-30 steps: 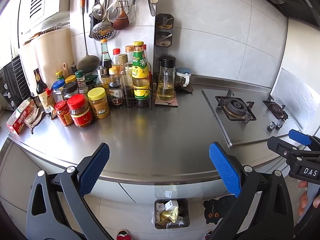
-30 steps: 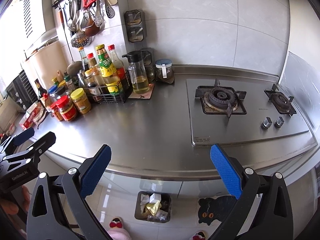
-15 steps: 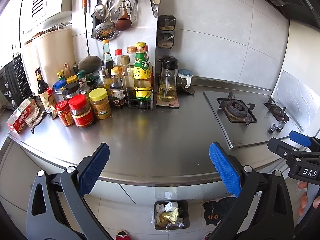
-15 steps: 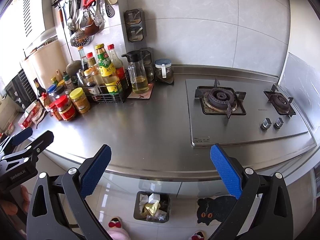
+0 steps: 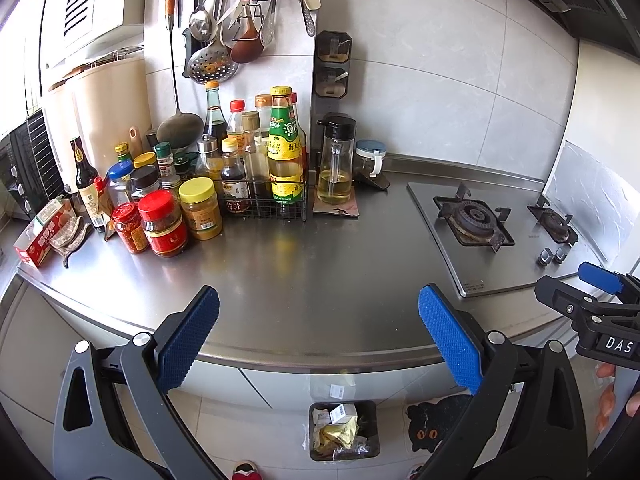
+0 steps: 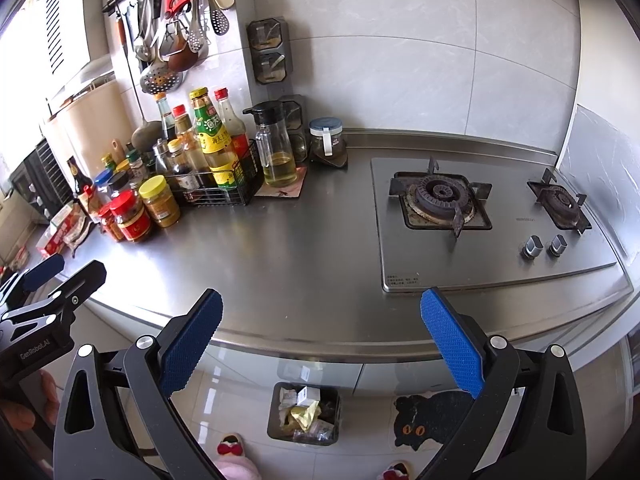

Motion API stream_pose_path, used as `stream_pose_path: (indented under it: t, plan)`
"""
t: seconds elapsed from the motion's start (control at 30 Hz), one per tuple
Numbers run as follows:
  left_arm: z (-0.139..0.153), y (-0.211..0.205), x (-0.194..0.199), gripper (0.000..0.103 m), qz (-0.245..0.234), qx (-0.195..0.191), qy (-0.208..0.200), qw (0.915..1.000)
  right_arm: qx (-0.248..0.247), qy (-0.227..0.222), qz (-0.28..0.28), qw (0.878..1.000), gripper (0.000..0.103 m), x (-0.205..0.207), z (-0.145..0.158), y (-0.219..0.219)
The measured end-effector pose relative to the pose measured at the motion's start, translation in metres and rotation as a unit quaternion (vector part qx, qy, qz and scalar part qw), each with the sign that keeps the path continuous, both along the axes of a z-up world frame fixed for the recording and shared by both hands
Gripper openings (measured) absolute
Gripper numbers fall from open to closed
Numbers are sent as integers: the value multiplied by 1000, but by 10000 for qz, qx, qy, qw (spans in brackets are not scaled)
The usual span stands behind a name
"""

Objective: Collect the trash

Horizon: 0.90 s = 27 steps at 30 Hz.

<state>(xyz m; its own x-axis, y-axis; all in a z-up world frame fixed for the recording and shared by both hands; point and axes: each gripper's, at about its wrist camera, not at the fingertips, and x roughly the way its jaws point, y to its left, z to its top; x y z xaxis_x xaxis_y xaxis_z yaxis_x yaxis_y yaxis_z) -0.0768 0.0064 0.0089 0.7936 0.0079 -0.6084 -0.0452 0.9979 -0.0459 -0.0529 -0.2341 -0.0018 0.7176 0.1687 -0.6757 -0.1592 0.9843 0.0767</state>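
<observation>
A dark trash bin [image 5: 344,430] with crumpled paper and wrappers stands on the floor below the steel counter [image 5: 320,264]; it also shows in the right wrist view [image 6: 305,414]. My left gripper [image 5: 316,344] is open and empty, held above the counter's front edge. My right gripper [image 6: 320,344] is open and empty, also above the front edge. Each gripper appears at the side of the other's view. I see no loose trash on the bare counter middle.
Jars and bottles [image 5: 192,200] crowd the back left, with a wire rack [image 5: 264,200] and an oil dispenser [image 5: 336,160]. A red box [image 5: 42,236] lies at the far left. A gas hob [image 6: 480,216] fills the right. A cat mat [image 6: 432,420] lies beside the bin.
Both grippers have drifted slightly; the view has shifted a little, with the counter items sitting marginally lower and nearer. Both stay open and empty.
</observation>
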Motion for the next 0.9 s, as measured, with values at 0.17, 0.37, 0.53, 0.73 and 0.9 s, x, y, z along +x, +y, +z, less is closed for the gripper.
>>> stream_pose_path:
  t: [0.17,0.37,0.53,0.73,0.9]
  plan:
    - [0,1,-1,95,14,-9,-2,10000,-9,19,-23,10000,100,-1,-1,-1]
    - [-1,1,-1,95,9,-19,23,10000,-8,38,-5,10000,100,-1,-2,-2]
    - [-2,-1,-2,95,-35,-3,0,10000,-12,106,-25,9999,100,1,-4,-2]
    - [0,-3,-5,95,-31,76,-104,9999,-7,105,21,9999,100,1,-6,0]
    - [-3,1,-2,95,119,-23,9,9999,-7,136,54,9999,100,2,-7,3]
